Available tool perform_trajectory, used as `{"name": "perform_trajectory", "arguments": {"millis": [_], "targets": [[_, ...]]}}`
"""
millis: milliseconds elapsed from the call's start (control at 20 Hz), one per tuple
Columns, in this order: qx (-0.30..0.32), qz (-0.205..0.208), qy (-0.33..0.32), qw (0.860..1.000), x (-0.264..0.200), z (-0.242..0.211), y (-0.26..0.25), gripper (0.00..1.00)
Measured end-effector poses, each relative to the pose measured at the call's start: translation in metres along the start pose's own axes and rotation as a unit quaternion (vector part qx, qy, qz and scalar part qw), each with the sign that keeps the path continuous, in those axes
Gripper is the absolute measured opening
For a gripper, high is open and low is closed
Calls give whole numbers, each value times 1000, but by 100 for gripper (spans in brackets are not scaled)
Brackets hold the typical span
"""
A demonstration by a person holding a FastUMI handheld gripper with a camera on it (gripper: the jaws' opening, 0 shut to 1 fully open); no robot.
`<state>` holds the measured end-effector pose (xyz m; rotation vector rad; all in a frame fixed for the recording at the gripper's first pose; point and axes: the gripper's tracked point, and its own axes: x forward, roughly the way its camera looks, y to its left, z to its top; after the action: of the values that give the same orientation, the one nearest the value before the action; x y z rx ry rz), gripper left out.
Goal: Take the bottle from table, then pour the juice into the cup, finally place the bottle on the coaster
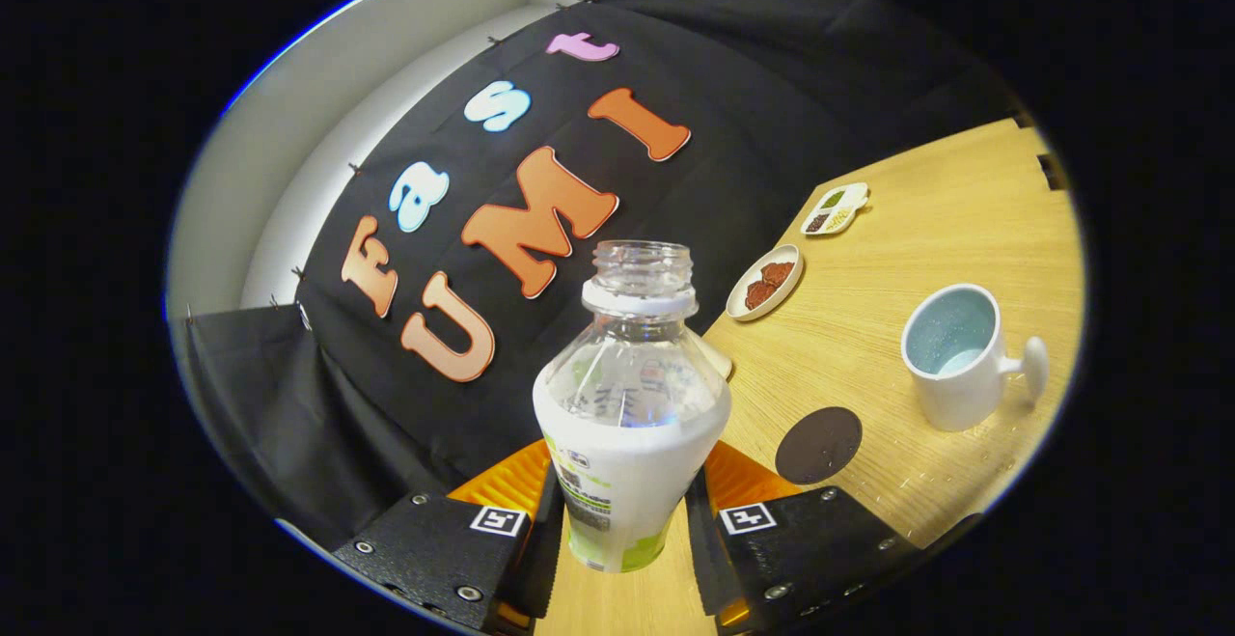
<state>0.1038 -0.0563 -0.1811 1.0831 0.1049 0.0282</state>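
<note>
Here the gripper (625, 520) is rolled to one side, so the tabletop (926, 231) slants steeply across the gripper view. Its two fingers are clamped on the lower body of the bottle (627, 414), one pressing each flank over the white label. The bottle is uncapped; its open neck points ahead of the fingers toward the black cloth wall (772, 105), and the clear upper part looks mostly empty.

Beyond the right finger lies the coaster (818, 445), a dark round disc flat on the wood, with nothing on it. Further out, apart from the coaster, stands the cup (960, 356), a white mug with a pale blue inside, its handle turned away from the bottle. Bare wood separates the two.

Near the wall sits a small round dish (764, 281) with brown pieces, and past it a small oblong tray (836, 208) with three compartments. The tabletop's far edge meets the cloth just behind the dish, and the wood between dish and cup is open.
</note>
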Motion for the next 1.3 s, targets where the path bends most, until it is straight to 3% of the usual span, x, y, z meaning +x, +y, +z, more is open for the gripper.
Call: {"name": "perform_trajectory", "arguments": {"millis": [400,1300], "targets": [[185,31,-24,982,3,20,12,58],[330,12,-34,943,29,39,1,59]]}}
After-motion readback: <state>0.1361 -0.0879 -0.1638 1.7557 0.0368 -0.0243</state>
